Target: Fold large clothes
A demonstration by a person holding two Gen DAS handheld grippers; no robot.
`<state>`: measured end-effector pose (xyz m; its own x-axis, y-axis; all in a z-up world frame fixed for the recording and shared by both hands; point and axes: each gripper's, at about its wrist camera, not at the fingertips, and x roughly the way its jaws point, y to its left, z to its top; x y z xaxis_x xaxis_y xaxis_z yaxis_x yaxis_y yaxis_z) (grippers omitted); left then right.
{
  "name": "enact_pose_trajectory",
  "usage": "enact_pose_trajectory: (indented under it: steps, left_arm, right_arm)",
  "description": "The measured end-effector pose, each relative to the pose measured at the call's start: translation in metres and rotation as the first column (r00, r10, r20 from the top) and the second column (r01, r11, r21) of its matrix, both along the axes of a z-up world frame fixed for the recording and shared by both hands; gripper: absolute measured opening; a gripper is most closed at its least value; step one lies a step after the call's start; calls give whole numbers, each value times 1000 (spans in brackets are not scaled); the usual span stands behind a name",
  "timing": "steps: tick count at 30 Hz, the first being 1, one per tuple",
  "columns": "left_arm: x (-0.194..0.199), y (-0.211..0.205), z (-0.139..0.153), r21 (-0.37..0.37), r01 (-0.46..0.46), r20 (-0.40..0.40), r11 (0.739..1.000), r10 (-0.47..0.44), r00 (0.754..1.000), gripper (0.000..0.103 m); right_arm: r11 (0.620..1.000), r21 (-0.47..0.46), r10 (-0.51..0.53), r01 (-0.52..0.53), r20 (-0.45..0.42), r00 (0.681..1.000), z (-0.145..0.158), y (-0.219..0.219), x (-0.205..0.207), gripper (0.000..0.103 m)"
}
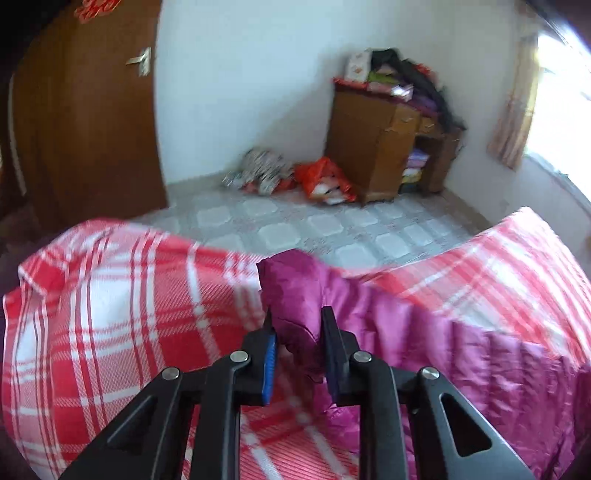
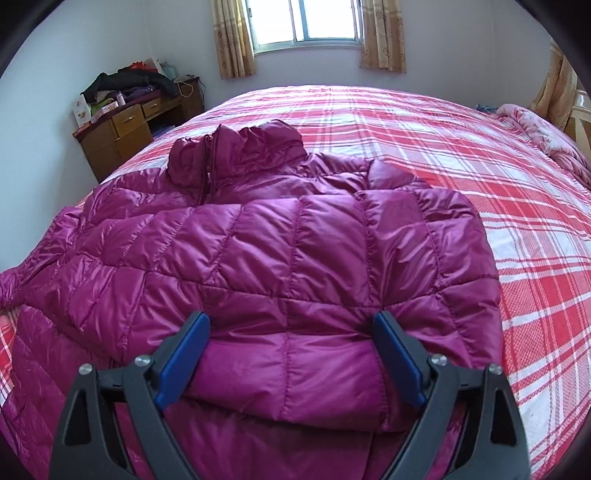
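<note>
Right sleeve lies folded across the shiny magenta quilted down jacket (image 2: 258, 236); left tool (image 1: 297, 325) pinches the other sleeve's cuff, right tool (image 2: 291, 325) spread wide; body folds remain.

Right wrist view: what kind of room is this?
Most likely a home bedroom. A bed with a red plaid sheet fills the view, a magenta puffer jacket lies on it, and a cluttered wooden desk stands by a curtained window.

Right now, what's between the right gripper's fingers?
Right wrist view: a folded sleeve of the magenta puffer jacket lies between the open right gripper fingers, unclamped.
</note>
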<state>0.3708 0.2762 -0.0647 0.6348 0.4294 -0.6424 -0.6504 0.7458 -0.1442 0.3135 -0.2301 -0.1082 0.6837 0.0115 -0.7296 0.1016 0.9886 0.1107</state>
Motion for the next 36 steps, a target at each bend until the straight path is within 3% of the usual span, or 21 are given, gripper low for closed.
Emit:
enact_pose_trajectory:
  steps: [2,4,6,9,10,15,18,21,23,26,30,31,32,33,34,36]
  left_arm:
    - [-5,-26,26,48,76,79,996,-80,994,21]
    - [-11,-61,53,108,167,148,980,-182,972,21]
    - [-19,-101,75,173,263,203,949,-295,934,21]
    - [-29,-171,95,259,415,225,872,-473,852,19]
    - [-32,-198,96,271,475,225,837,-535,814,18]
    - [-41,-290,72,245,666,173,705,-708,685,17]
    - [-49,-337,37,247,738,94,628,-773,627,15]
    - [-49,-349,15,188,784,46,592,-803,595,15]
    - [-53,-350,10,158,787,14,597,-798,602,15]
    - [-42,-316,11,54,782,17,620,-784,621,15]
    - [-54,-240,16,4,728,61,685,-727,684,16]
    - [-57,-224,16,-6,716,66,698,-714,697,19]
    - [-59,-199,15,-25,686,78,727,-683,726,24]
    - [-61,-173,13,-44,640,83,767,-635,768,38]
    - [-62,-153,11,-52,593,91,803,-588,804,57]
    - [-68,-112,9,-62,487,126,871,-477,870,67]
  right_arm:
    - [1000,3,0,0,2,1000,0,0,0,92]
    - [1000,11,0,0,5,1000,0,-1,0,92]
    - [1000,23,0,0,9,1000,0,-3,-1,92]
    - [999,37,-2,1,15,1000,0,-5,-2,92]
    - [999,41,-2,1,16,1000,0,-5,-2,92]
    - [998,69,-2,0,26,1000,0,-9,-3,92]
    - [996,87,-3,0,33,999,0,-11,-4,92]
    - [995,101,-2,-2,37,999,0,-13,-6,92]
    - [994,105,-2,-2,38,999,0,-14,-6,92]
    - [995,96,-2,-2,35,999,0,-14,-6,92]
    - [999,50,-6,5,19,1000,3,-8,-3,92]
    - [999,37,-4,3,31,1000,7,-4,-3,85]
    - [998,50,21,-24,52,998,13,3,-2,73]
    - [996,73,50,-54,64,997,19,12,0,69]
    - [990,108,81,-89,79,994,29,25,4,68]
    - [971,172,149,-169,120,981,46,56,14,68]
